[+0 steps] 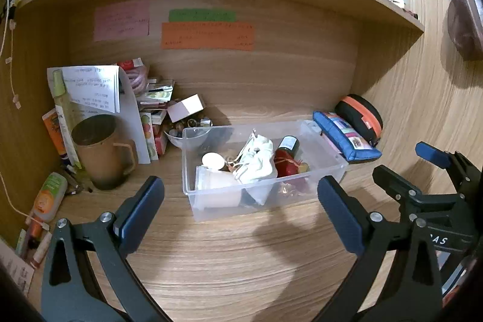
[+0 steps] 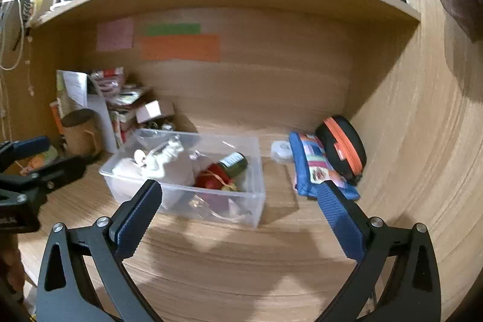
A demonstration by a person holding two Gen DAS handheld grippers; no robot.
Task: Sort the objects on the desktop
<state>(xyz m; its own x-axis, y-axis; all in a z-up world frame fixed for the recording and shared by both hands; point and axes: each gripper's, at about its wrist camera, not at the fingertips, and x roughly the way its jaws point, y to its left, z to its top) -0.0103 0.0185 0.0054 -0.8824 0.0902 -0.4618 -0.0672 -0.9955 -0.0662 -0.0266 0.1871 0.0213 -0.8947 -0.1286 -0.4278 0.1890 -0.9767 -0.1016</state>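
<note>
A clear plastic bin (image 1: pixel 324 171) (image 2: pixel 258 201) stands on the wooden desk in both views. Inside lie a white cloth bundle (image 1: pixel 258 162) (image 2: pixel 164 159), a dark green bottle (image 1: pixel 288 144) (image 2: pixel 234 162), a red item (image 1: pixel 285 163) (image 2: pixel 212 175) and a white cup (image 1: pixel 215 181). My left gripper (image 1: pixel 241 195) is open in front of the bin, nothing between its fingers. My right gripper (image 2: pixel 238 195) stands wide open just short of the bin's near wall, holding nothing. To the right lie a blue pouch (image 1: pixel 344 136) (image 2: pixel 314 163) and a black case with orange zip (image 1: pixel 360 116) (image 2: pixel 342 148).
A brown mug (image 1: pixel 101 151) (image 2: pixel 81 133), papers (image 1: pixel 90 89), small boxes (image 1: pixel 185 107) and tubes (image 1: pixel 49 196) crowd the desk's left corner. A small white roll (image 2: pixel 279 150) lies behind the bin. Coloured notes (image 1: pixel 208 35) hang on the back panel under a shelf full of bottles.
</note>
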